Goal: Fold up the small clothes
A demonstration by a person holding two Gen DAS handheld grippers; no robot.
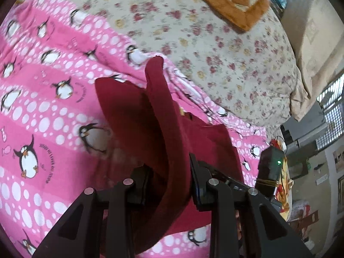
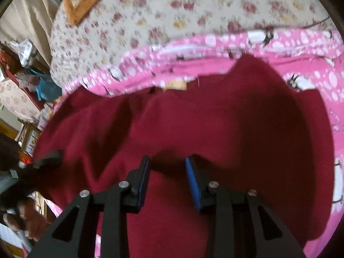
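Left tool: clamped on a thick fold of the dark red garment. That fold runs as a long ridge straight away from the jaws, rising off the pink penguin blanket toward its far edge. The rest of the cloth hangs and drapes off both sides of the ridge.

Right tool: jaws part-closed with a narrow gap; blue pads show. It sits right over the dark red garment. Cloth fills the gap from this view, but I can't confirm the pads press on it, so I read it as not gripping yet.

Garment location: spread on the pink penguin blanket, near side of the floral bedsheet. In the right wrist view its long axis runs side to side, with the far hem along the blanket's far edge.

Other arm's tool shows at the cloth's left edge in the right view, so both tools work the same near edge, left one ahead on grip.

Key relation, as I judge it: the cloth lies directly ahead of and below my right tool, and the fold line runs crosswise to it. The right needs a firm pinch before I carry the near edge toward the far hem. Risk: a one-sided lift skews the fold.
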